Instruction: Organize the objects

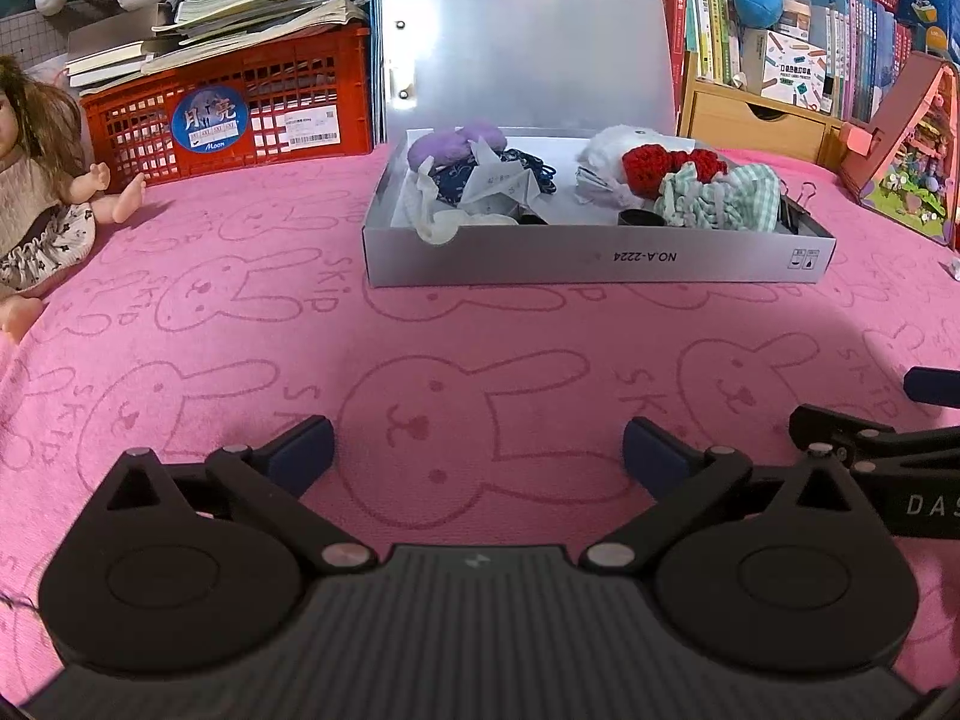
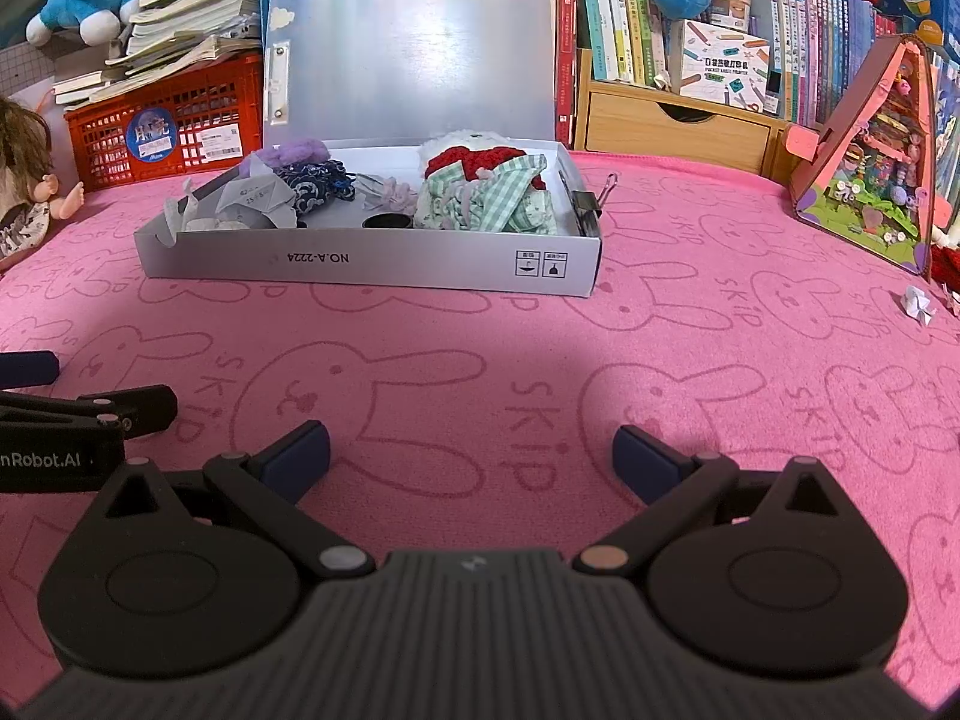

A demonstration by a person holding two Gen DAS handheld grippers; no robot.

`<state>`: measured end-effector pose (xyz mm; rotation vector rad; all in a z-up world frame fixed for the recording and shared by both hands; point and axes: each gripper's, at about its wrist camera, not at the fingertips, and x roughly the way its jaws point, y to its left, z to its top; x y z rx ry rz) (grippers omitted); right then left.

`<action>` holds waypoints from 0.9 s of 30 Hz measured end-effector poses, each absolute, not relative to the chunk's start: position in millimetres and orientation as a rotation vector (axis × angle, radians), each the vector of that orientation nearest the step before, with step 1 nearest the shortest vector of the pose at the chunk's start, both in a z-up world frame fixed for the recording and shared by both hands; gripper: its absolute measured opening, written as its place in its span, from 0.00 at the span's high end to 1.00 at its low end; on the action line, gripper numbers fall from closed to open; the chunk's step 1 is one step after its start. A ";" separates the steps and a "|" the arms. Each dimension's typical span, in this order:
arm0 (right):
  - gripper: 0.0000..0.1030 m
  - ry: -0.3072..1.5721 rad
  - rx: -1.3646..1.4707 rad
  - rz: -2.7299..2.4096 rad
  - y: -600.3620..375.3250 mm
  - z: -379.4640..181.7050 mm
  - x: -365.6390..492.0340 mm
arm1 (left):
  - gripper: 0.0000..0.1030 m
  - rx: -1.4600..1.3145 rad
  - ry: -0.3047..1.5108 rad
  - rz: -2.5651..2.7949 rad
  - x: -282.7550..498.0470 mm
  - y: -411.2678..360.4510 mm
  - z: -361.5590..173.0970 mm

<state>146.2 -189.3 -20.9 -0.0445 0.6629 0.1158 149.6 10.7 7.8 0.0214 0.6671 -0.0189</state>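
Note:
A grey flat box stands open on the pink rabbit-print cloth, its lid upright behind. Inside lie a purple plush piece, dark blue patterned fabric, red crochet, green checked cloth, white paper scraps and a black round item. A binder clip sits at the box's right end. My left gripper is open and empty, well short of the box. My right gripper is open and empty beside it.
A doll sits at the left. A red crate with stacked books stands behind it. A wooden drawer unit, bookshelves and a pink toy house are at the right. A small folded paper lies near the house.

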 end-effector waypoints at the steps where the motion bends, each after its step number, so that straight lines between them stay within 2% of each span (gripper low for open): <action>1: 0.00 0.663 -0.043 0.114 -189.3 -21.2 146.3 | 0.00 0.021 0.667 -0.019 149.6 10.7 7.7; 27: 0.00 0.660 -0.037 0.100 -188.4 -21.7 145.0 | 0.00 0.014 0.661 -0.017 147.7 12.1 6.0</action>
